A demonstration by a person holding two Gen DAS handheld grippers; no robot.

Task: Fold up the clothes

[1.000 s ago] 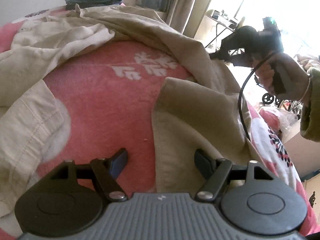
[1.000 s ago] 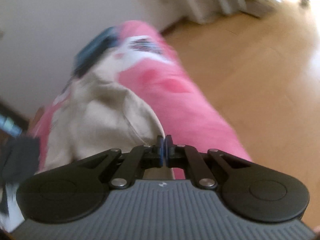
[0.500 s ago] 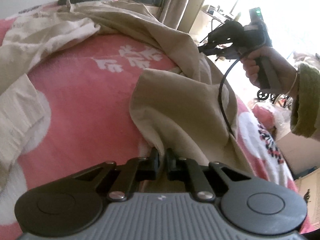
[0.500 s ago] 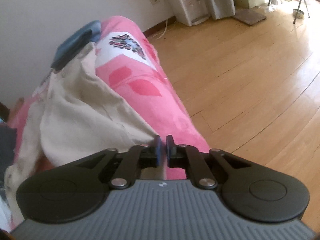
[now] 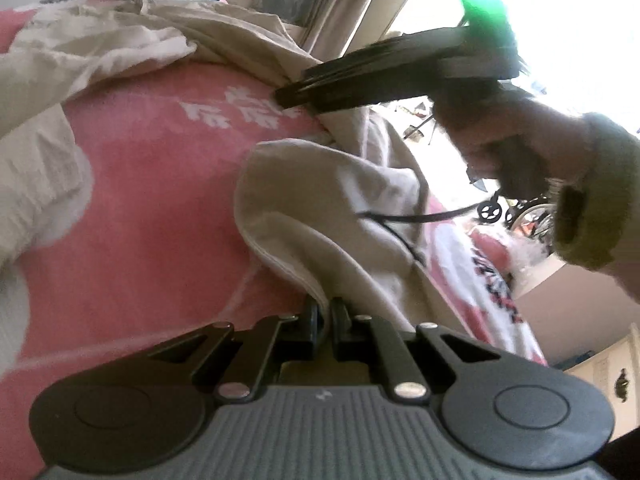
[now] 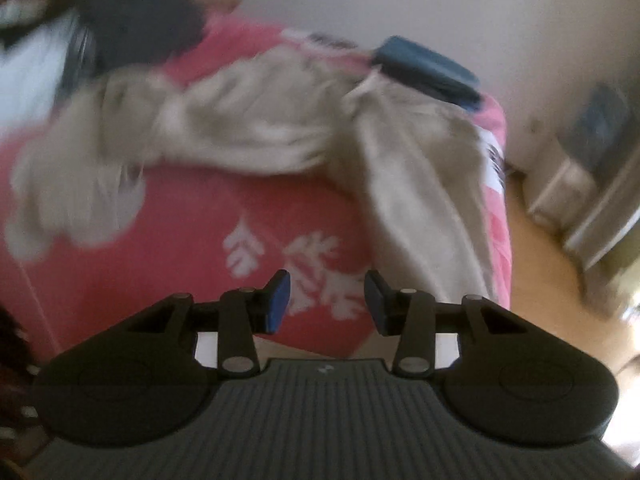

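A pair of beige trousers (image 5: 328,208) lies spread and rumpled across a bed covered by a pink blanket (image 5: 152,184) with white leaf motifs. In the left wrist view, the left gripper (image 5: 323,312) has its jaws drawn together on a hemmed edge of the trousers; the cloth rises out of the pinch in a raised fold. Other parts of the garment trail toward the far end of the bed and off to the left side of that view.

The right gripper (image 6: 327,294) has its jaws parted and still opening, with nothing between them; only the pink blanket and its white leaf print show through the gap. In its own blurred view, the trousers (image 6: 280,128) stretch across the bed beyond the fingers, one leg running down the right edge of the mattress. In the left wrist view the same gripper hovers above the trousers, held in the person's right hand (image 5: 516,140), a green cuff (image 5: 596,196) at the wrist.

A folded dark blue garment (image 6: 428,68) rests at the far end of the bed, beside the trousers. Wooden floor (image 6: 540,280) shows to the right of the bed.
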